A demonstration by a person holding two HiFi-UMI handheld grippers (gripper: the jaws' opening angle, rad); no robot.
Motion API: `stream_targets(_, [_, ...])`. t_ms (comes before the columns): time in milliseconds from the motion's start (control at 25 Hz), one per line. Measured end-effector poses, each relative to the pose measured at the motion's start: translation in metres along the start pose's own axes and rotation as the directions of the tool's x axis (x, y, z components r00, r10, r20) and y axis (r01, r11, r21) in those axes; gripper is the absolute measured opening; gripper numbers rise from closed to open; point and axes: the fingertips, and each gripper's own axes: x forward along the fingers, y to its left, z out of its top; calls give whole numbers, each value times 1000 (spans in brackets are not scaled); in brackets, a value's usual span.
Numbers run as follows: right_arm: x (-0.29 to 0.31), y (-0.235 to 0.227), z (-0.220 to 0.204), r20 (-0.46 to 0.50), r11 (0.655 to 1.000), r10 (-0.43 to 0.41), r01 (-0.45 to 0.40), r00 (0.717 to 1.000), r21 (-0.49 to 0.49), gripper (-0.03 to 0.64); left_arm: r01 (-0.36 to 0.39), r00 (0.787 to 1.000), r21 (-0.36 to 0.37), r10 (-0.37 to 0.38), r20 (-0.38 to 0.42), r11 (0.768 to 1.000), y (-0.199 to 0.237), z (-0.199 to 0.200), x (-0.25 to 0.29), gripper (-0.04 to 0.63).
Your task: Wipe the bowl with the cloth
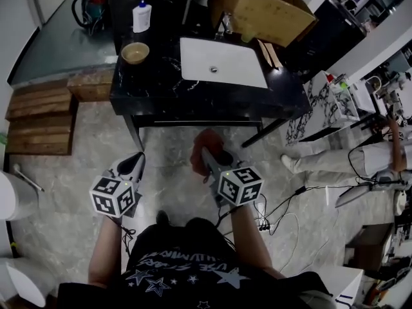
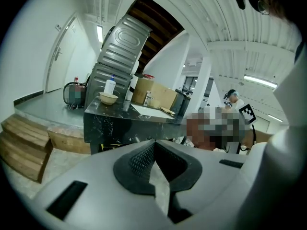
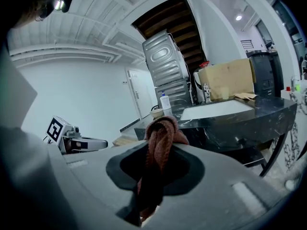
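A tan bowl (image 1: 135, 53) (image 2: 108, 98) (image 3: 156, 113) sits on the left part of a black marble counter (image 1: 161, 89), beside a white bottle (image 1: 141, 15). I stand on the floor a step back from that counter. My right gripper (image 1: 207, 154) is shut on a bunched reddish-brown cloth (image 1: 207, 148) (image 3: 160, 135), which sticks out between and above its jaws. My left gripper (image 1: 135, 163) (image 2: 153, 147) is shut with nothing in it, held level with the right one and to its left. Both point toward the counter.
A white sink (image 1: 222, 62) is set in the counter, with a cardboard box (image 1: 264, 8) behind it. Wooden steps (image 1: 38, 118) lie left of the counter. A person's legs (image 1: 335, 159) and cables (image 1: 277, 217) are on the floor at right.
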Motion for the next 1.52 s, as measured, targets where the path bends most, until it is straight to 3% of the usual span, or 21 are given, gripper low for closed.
stream_targets(320, [48, -28, 21, 22, 998, 63, -63, 998, -2, 69, -28, 1000, -18, 28, -9, 999, 33, 17, 42, 8])
stream_targets(760, [139, -113, 100, 42, 980, 196, -197, 980, 30, 69, -201, 979, -39, 202, 12, 979, 64, 83, 112, 8])
stream_targets(1000, [163, -156, 124, 42, 967, 254, -255, 966, 9, 69, -255, 967, -59, 256, 9, 965, 67, 107, 155, 8])
stream_targets(1320, [194, -156, 135, -1, 914, 403, -402, 915, -44, 69, -313, 947, -94, 318, 40, 945, 69, 129, 189, 8])
stream_targets(1520, [206, -146, 135, -26, 893, 443, -444, 896, -67, 69, -353, 932, -98, 359, 48, 930, 80, 134, 181, 8])
